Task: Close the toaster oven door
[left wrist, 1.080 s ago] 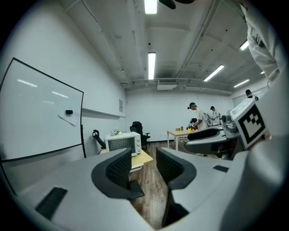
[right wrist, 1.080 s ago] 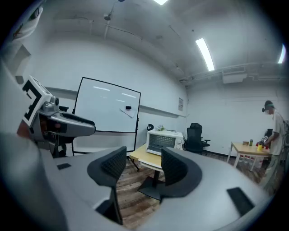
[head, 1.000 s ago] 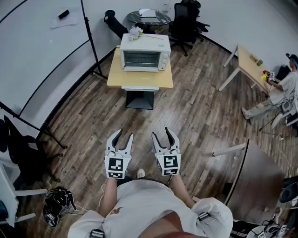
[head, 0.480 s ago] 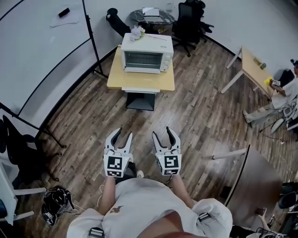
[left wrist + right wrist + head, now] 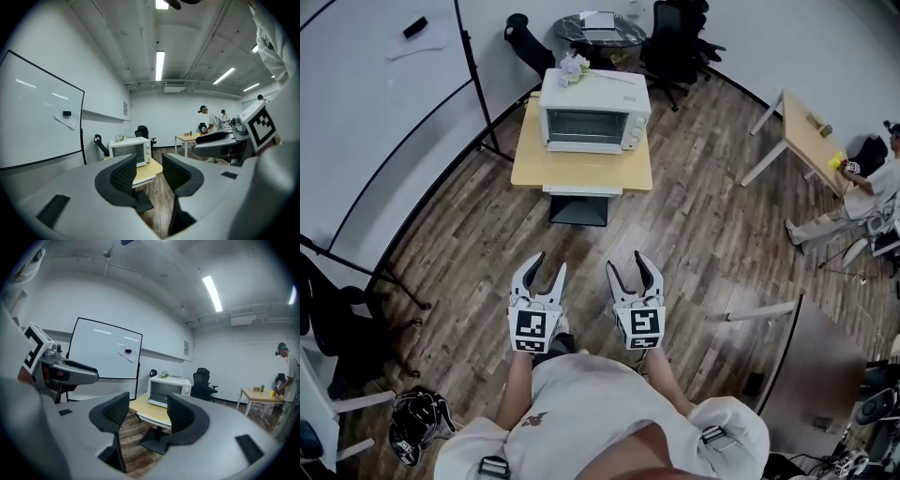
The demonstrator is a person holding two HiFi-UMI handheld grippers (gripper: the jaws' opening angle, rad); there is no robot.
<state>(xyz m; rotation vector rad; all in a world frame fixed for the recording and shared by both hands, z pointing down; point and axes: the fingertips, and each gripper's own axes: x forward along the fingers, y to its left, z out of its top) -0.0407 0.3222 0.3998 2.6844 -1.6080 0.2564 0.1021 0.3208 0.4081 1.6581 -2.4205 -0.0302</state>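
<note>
The white toaster oven (image 5: 594,117) stands on a small yellow table (image 5: 581,171) across the wooden floor, its glass door upright against its front. It also shows far off as the oven (image 5: 130,151) and the oven (image 5: 168,391) in the two gripper views. I hold both grippers close in front of my body, well away from the oven. My left gripper (image 5: 547,266) has its jaws a little apart with nothing between them. My right gripper (image 5: 630,264) is open slightly wider and is also empty. Both point toward the table.
A whiteboard on a stand (image 5: 384,122) runs along the left. Black office chairs (image 5: 670,37) and a round table (image 5: 600,33) are behind the oven. A person sits by a wooden table (image 5: 806,131) at the right. A helmet (image 5: 417,422) lies at my lower left.
Both grippers stay in much the same place in front of me. The oven and its table have slid slightly lower in the head view.
</note>
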